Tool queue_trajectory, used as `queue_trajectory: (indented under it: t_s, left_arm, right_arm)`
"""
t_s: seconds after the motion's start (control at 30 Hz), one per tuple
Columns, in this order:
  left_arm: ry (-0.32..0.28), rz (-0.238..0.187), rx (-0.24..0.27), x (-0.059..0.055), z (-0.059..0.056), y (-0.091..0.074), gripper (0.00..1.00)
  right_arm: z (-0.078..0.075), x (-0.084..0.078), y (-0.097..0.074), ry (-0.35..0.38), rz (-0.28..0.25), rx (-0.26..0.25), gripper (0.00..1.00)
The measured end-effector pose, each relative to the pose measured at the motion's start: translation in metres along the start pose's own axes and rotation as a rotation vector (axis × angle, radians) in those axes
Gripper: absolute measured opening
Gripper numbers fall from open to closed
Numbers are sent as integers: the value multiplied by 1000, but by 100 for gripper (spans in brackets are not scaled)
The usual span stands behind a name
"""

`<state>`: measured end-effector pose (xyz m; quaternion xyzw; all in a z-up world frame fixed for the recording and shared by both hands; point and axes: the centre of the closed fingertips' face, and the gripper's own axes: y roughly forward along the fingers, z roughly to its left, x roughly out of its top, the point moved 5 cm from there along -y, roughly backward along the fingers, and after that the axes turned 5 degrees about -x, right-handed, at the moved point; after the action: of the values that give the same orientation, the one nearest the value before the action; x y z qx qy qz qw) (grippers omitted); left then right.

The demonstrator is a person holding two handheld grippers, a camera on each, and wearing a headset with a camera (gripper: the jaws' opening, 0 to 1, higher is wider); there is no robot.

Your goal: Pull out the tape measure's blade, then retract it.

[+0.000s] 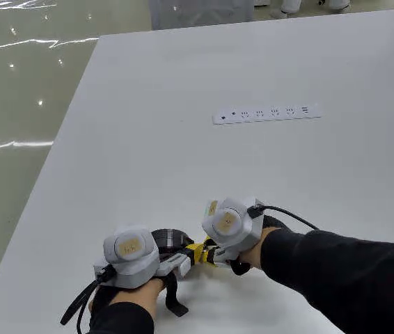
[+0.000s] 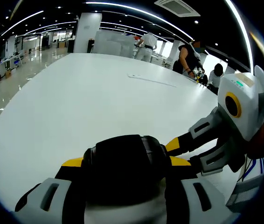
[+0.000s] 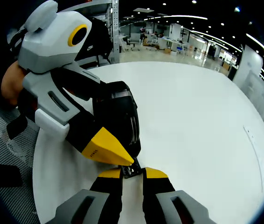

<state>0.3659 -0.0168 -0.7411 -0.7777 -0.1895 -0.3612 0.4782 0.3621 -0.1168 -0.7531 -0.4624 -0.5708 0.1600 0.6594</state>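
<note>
The black tape measure [image 2: 122, 172] sits clamped between my left gripper's [image 2: 125, 163] yellow-tipped jaws. In the head view the tape measure [image 1: 170, 239] lies low on the white table [image 1: 183, 139], near the front edge, with the left gripper [image 1: 186, 256] reaching in from the left. My right gripper [image 3: 132, 173] is shut on the small metal hook of the blade [image 3: 130, 170], right at the case's mouth. Hardly any blade is out. The right gripper [image 1: 208, 253] meets the left one tip to tip.
A white power strip [image 1: 266, 113] lies flat mid-table, far beyond the grippers. The table's left edge [image 1: 51, 160] runs diagonally beside a glossy floor. A black strap [image 1: 173, 300] hangs by the left hand. People stand beyond the table's far end [image 2: 188, 56].
</note>
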Motion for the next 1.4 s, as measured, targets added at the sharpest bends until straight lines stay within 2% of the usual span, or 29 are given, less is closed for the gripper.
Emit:
queue_trajectory:
  t_s: [0.23,0.33,0.5,0.57,0.6,0.73,0.8,0.83,0.87,1.0,1.07,1.13,1.27,1.4]
  left_arm:
    - [10,-5,5,-1,0,-1,64]
    - [15,-9,3,-1,0,0,64]
    - [8,-9,-8,-1,0,1,65]
    - [-14,-36,-39,1,2,2,65]
    - [-4,-34,-60,0,3,2,66]
    - [-11,-39,-123,1,5,0,66]
    - [15,-26,-150,2,5,-1,66]
    - [59,-35,-167,4,6,-2,65]
    - [78,-38,-175,5,6,-3,64]
    - [129,-30,-194,8,8,-12,63]
    - [177,-20,-209,6,13,-15,63]
    - [194,-12,-211,5,14,-19,64]
    - [225,30,-217,-1,24,-27,78]
    - [269,45,-209,0,37,-40,82]
  right_arm:
    - [-3,-10,-14,66,-38,-22,12]
    - [-6,-17,-27,100,-56,-43,10]
    - [-12,-32,-46,181,-92,-71,15]
    - [-12,-39,-56,246,-122,-68,15]
    - [-14,-46,-63,269,-126,-78,15]
    - [-21,-71,-84,342,-112,-125,20]
    - [-23,-80,-92,359,-112,-139,22]
    - [-24,-86,-98,359,-117,-151,22]
    - [-24,-91,-101,362,-114,-157,23]
    - [-22,-111,-118,381,-112,-182,25]
    - [-20,-120,-128,394,-118,-197,26]
    - [-20,-128,-133,399,-115,-209,28]
    - [-19,-143,-148,417,-119,-232,32]
    - [-21,-154,-163,424,-125,-262,34]
